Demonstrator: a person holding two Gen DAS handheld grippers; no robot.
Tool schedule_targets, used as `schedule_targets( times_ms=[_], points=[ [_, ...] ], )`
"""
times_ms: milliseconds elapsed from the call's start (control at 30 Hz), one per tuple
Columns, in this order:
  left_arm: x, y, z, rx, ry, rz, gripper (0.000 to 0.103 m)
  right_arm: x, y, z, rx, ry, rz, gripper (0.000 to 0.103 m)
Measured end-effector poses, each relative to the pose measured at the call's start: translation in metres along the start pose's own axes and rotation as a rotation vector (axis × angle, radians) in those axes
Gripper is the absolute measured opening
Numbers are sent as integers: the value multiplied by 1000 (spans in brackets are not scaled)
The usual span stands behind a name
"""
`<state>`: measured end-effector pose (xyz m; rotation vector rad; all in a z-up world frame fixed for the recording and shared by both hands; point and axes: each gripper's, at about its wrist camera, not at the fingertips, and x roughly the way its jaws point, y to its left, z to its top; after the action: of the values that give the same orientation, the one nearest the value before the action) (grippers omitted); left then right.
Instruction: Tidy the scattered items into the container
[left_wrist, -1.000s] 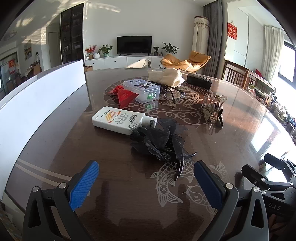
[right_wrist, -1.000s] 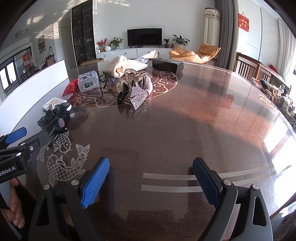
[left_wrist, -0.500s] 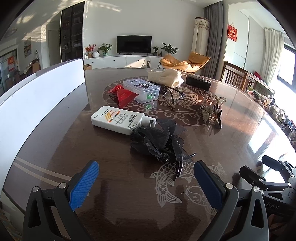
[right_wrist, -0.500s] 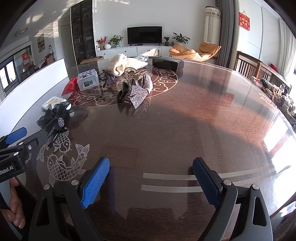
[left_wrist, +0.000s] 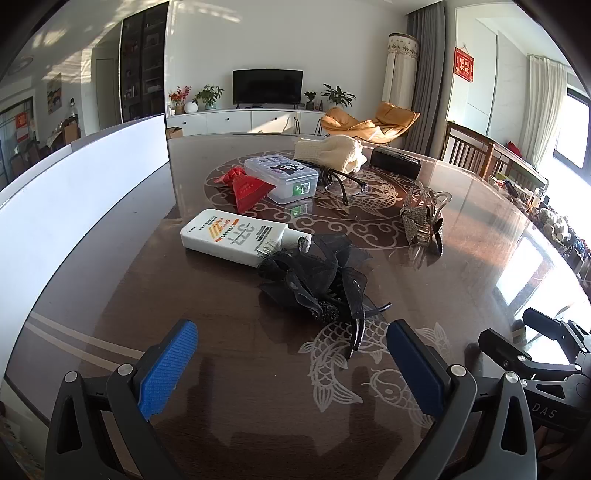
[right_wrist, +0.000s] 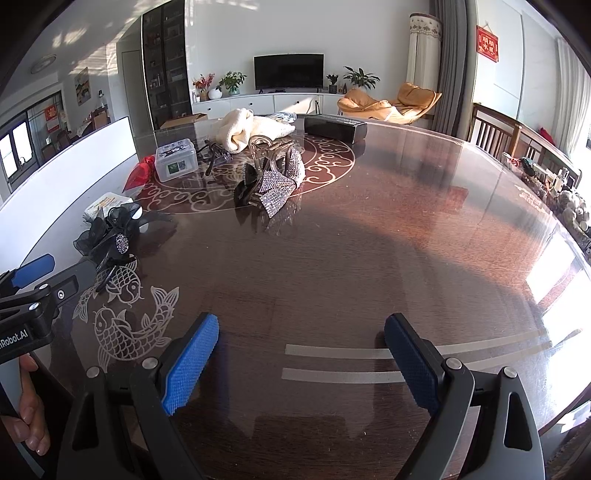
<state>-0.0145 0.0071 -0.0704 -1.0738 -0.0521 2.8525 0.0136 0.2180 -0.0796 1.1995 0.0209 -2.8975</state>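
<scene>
Nothing has shifted on the glossy brown table (left_wrist: 221, 325); sunlit lounge beyond.

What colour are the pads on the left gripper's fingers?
Blue, with a fine textured surface, on black arms. The pads show best in the left wrist view.

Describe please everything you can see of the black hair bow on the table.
The black hair bow is a hair clip of ruffled, see-through mesh with a sparkly beaded centre and dark curved prongs pointing toward the camera. It lies loose on the glossy table, its far edge against the cap end of the white bottle. Nothing grips it; the left gripper's fingers are apart, just short of it.
</scene>
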Motion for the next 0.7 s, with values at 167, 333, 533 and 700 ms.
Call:
schedule_targets(
  times_ms=[167,333,533,700],
  points=[
    [1,0,0,-3,3,-1,103,-1,0,0,0,-2,0,92],
    [1,1,0,-3,4,-1,103,-1,0,0,0,-2,0,92],
    [1,1,0,-4,5,-2,103,-1,0,-1,0,-3,0,92],
    [2,1,0,-4,6,-2,103,-1,0,-1,0,-3,0,92]
  ],
)
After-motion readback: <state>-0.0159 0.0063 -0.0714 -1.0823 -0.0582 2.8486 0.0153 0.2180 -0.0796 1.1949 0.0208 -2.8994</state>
